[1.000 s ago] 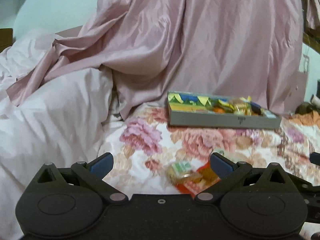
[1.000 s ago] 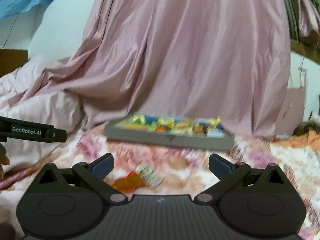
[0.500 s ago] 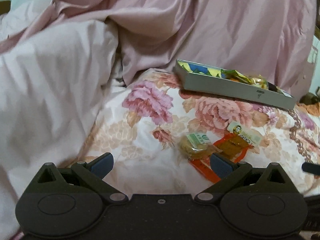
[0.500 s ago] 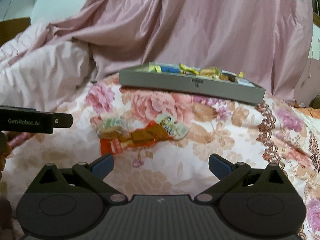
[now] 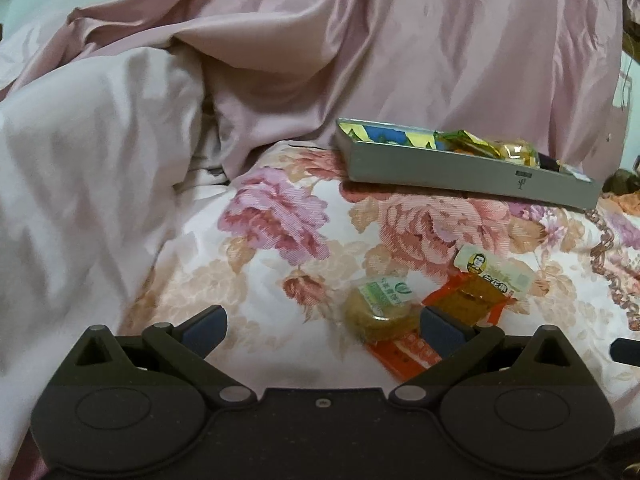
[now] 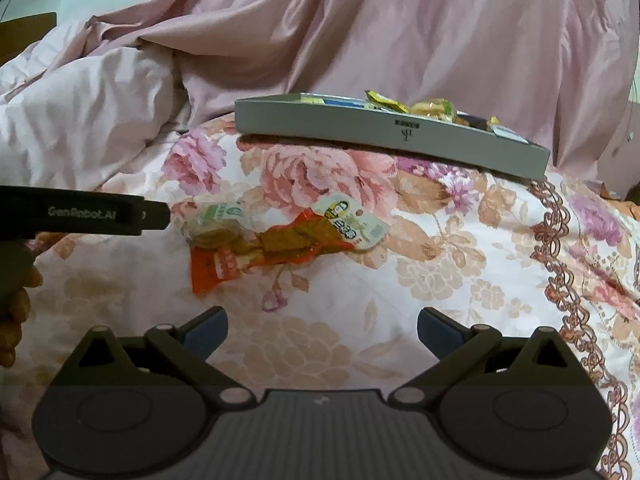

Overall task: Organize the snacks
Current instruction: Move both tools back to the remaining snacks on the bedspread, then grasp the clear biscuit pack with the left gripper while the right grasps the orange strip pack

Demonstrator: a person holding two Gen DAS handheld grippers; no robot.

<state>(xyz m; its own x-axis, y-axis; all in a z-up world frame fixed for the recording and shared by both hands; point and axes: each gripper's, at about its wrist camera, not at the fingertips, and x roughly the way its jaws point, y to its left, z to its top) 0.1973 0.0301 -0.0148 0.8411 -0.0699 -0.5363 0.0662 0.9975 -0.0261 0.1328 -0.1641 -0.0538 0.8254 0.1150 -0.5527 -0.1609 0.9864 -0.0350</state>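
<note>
A small pile of snacks lies on the floral bedspread: a round pastry in a clear green-labelled wrapper (image 5: 378,306) (image 6: 218,224), an orange packet (image 5: 466,300) (image 6: 280,246) and a white packet with a cartoon face (image 5: 494,268) (image 6: 350,220). Behind them sits a grey tray (image 5: 460,166) (image 6: 384,134) holding several wrapped snacks. My left gripper (image 5: 322,330) is open, its right finger (image 5: 442,330) beside the pastry. My right gripper (image 6: 322,330) is open and empty, short of the pile. The left gripper's body (image 6: 80,216) shows at the left edge of the right wrist view.
Pale pink bedding (image 5: 92,184) is heaped on the left and a pink satin sheet (image 5: 400,48) hangs behind the tray. A person's hand (image 6: 12,316) shows at the left edge. Bare floral bedspread (image 6: 460,272) extends to the right of the pile.
Both grippers have tilted down and moved closer to the loose snacks, which now look larger and nearer. Both stayed open. Nothing was picked up.
</note>
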